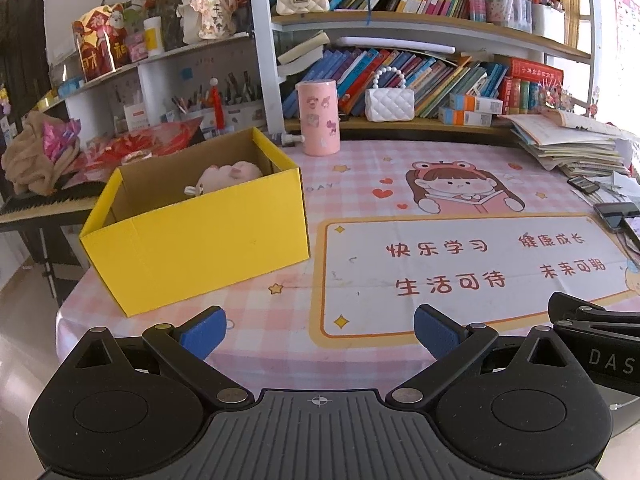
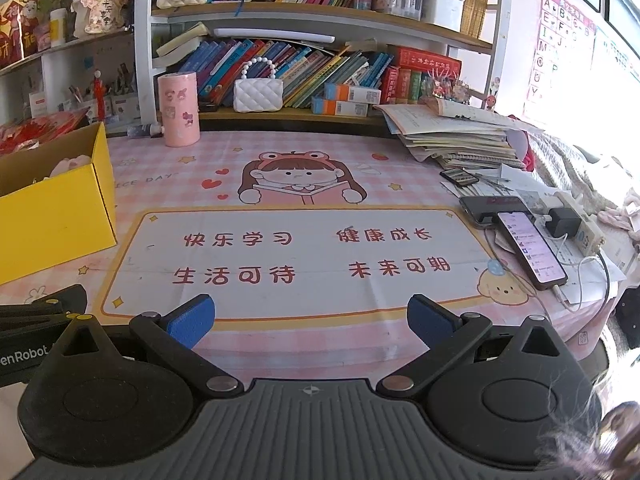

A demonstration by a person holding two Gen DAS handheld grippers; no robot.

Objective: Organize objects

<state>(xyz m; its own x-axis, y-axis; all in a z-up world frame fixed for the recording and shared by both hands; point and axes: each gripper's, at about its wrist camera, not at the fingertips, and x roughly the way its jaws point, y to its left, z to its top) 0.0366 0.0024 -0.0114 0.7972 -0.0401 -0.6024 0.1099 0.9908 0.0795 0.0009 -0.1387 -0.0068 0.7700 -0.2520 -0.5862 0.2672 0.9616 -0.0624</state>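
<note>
At the near edge of the desk, the left gripper (image 1: 320, 330) hangs with its 2 blue pads (image 1: 202, 332) spread wide and nothing between them. The right gripper (image 2: 311, 320) is likewise released and empty, pads (image 2: 192, 320) well apart. The 2 tools sit side by side; part of the right one shows at 3 o'clock in the left wrist view.

Task object: a pink plush toy (image 1: 230, 176) already lies inside the yellow box (image 1: 200, 236), at 10 o'clock from the left gripper. A pink cylinder (image 1: 319, 118) stands upright behind the box at 12 o'clock, near the shelf edge.

Risks, as judged:
1. The cylinder is tall and narrow. A push from 1 pad before the other closes would likely tip it toward the shelf or the box.
2. The box is light cardboard. A gripper entering low over its near wall could shove it toward the desk edge at 9 o'clock, where the left view shows a drop to the floor.
3. In the right wrist view, a lit phone (image 2: 532, 250) with a cable lies at 2 o'clock, beside a paper stack (image 2: 460, 140). A wide rightward swing could snag the cable.

Open room: the printed mat (image 2: 304, 256) ahead of both grippers is bare from 11 to 1 o'clock, giving a straight forward path. Clearance narrows at the box on the left and the clutter on the right.
</note>
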